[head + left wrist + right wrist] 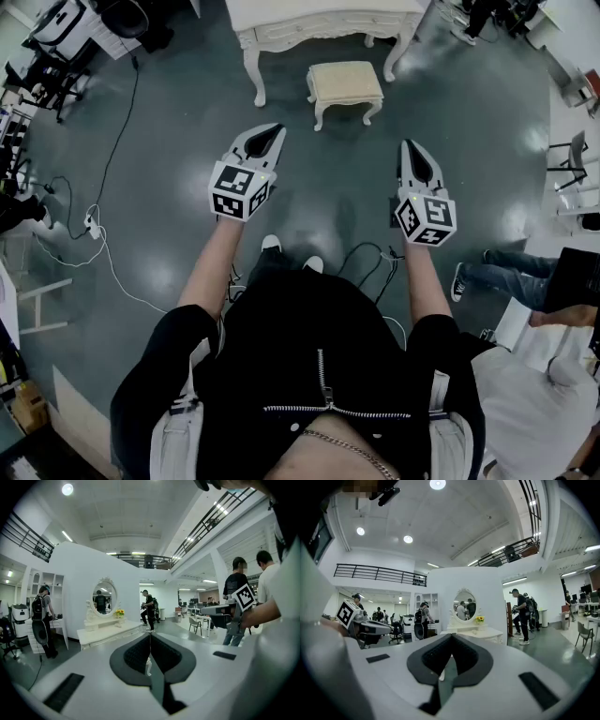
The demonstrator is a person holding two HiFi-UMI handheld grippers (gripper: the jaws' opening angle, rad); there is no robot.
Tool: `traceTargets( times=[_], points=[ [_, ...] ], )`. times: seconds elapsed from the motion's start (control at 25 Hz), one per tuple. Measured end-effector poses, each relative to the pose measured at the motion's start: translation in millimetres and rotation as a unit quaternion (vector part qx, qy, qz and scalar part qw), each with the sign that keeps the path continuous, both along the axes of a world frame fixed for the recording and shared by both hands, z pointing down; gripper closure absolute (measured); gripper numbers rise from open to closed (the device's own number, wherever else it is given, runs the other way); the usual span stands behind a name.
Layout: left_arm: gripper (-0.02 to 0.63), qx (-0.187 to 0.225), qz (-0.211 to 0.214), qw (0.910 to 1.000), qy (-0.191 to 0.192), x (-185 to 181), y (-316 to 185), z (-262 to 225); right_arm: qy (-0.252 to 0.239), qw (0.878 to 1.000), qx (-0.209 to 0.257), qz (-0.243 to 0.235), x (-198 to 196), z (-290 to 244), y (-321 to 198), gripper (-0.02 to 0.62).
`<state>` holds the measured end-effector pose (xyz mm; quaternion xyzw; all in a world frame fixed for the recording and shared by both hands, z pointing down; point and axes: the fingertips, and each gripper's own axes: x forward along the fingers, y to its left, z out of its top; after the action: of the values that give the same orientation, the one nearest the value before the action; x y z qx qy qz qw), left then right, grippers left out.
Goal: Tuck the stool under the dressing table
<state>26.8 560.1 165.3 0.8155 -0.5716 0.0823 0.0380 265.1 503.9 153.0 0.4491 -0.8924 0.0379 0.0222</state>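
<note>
The stool (345, 84) sits at one o'clock from my left claw (263, 142), eleven from my right claw (419, 167) (both closed, empty), its long side facing the desk (314, 30) at twelve.

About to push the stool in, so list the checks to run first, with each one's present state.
1. Stool upright, facing the dressing table: ok.
2. Stool tucked under: not ok, it stands wholly in front.
3. Opening between the table's front legs unblocked: ok.
4. Cable by the feet, off the path: ok.
5. Left gripper ready to grasp: not ok, fingers shut, empty.
6. Right gripper: not ok, shut, empty, apart from the stool.
</note>
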Motion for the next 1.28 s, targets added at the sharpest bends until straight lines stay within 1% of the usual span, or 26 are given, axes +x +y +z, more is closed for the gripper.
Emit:
traceTargets(
  times=[0.12, 0.32, 0.52, 0.68, 1.0, 1.28],
  points=[
    [0.584, 0.000, -0.004, 1.0000, 0.002, -1, 5, 1, 0.001, 1.000, 0.010, 0.003, 0, 0, 6, 0.591],
    [0.584, -0.003, -0.010, 0.9999, 0.004, 1, 17, 4, 0.007, 1.000, 0.003, 0.006, -1, 3, 13, 0.591],
    [0.584, -0.006, -0.014, 0.9999, 0.007, -1, 22, 7, 0.006, 1.000, -0.005, -0.007, -14, 9, 16, 0.589],
    [0.584, -0.006, -0.013, 0.9999, 0.010, -3, 15, 8, 0.011, 1.000, -0.009, -0.015, -25, 13, 14, 0.589],
    [0.584, -0.009, 0.003, 0.9998, 0.016, -18, -34, 17, 0.015, 1.000, -0.015, -0.006, -48, 21, -23, 0.589],
    [0.584, -0.009, 0.029, 0.9994, 0.020, -53, -119, 20, 0.023, 1.000, -0.018, 0.005, -91, 22, -93, 0.589]
  ],
)
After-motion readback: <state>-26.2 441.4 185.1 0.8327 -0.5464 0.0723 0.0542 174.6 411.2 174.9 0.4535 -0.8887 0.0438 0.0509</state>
